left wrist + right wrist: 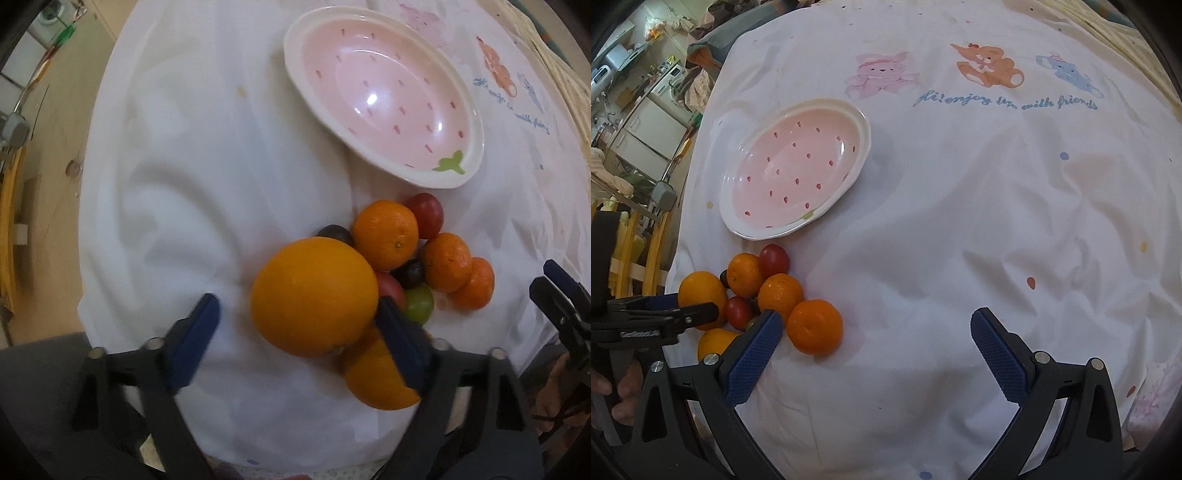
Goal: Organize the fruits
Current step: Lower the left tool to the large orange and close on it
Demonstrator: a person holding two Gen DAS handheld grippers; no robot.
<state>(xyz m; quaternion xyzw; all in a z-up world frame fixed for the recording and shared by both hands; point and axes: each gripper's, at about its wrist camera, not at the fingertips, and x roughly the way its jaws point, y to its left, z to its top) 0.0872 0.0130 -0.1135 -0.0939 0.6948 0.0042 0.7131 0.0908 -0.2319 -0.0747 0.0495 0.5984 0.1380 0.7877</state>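
A pile of fruit lies on a white cloth: a large orange [314,295], a second orange [380,376] below it, several tangerines [386,234], red [426,214] and dark plums and a green grape [419,304]. An empty pink strawberry-pattern bowl [384,96] sits beyond the pile. My left gripper [295,310] is open, its blue fingers on either side of the large orange, the right one touching it. My right gripper [877,325] is open and empty over bare cloth, its left finger beside a tangerine [814,326]. The bowl [794,168] and the pile also show in the right wrist view.
The white cloth [960,221] has printed cartoon bears [988,66] and script at the far side. The table edge drops off to the left, with kitchen furniture [639,122] beyond. The right gripper's tip shows in the left wrist view [561,295].
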